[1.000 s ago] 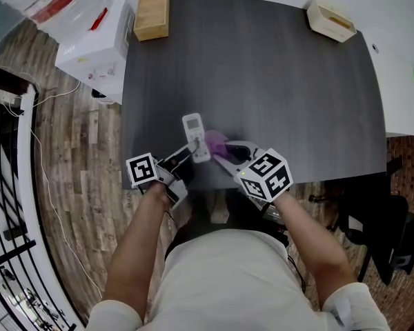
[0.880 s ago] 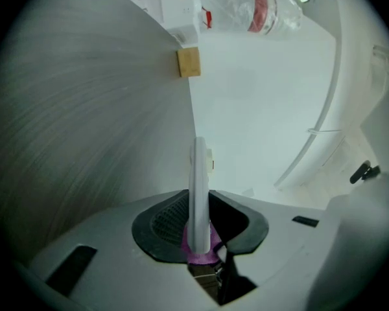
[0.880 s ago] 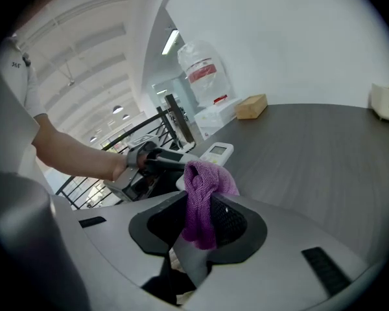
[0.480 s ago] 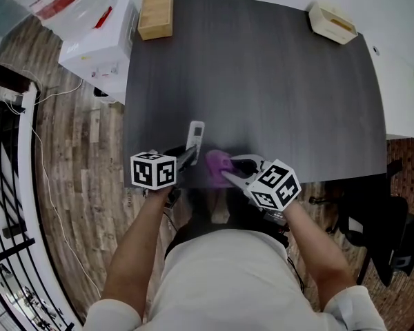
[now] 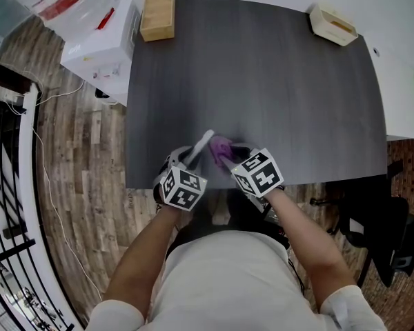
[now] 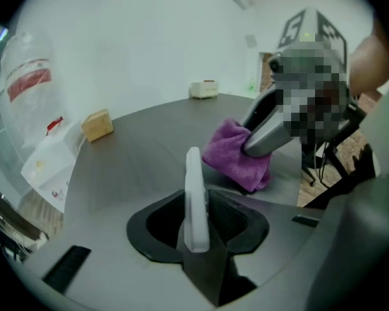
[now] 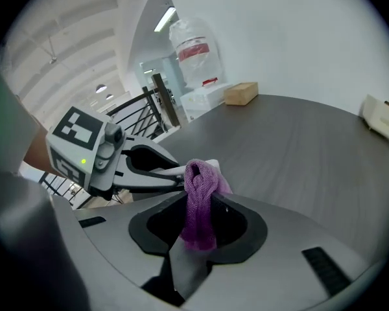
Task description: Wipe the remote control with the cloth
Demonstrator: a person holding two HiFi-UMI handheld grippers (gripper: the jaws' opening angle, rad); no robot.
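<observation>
near the table (image 5: 262, 81) edge, remote control (image 6: 193, 180) is pinched by left gripper (image 6: 196, 214), cloth (image 7: 200, 185) by right gripper (image 7: 200, 222); wiping seems in hand, rubbing along it is called for next

It looked like an office or studio: a dark table (image 5: 262, 81) on wood-plank floor (image 5: 76, 171), black railing (image 5: 1, 205) at left, white walls (image 6: 149, 37).

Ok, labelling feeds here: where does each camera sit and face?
Head view: on the person's head, facing steeply down at the table; torso, both forearms show.
Left gripper view: on the left gripper, along jaws holding the remote, towards the right gripper; the right forearm shows.
Right gripper view: along jaws holding the cloth, towards the left gripper.
Shared: both gripper views show the wooden box.
</observation>
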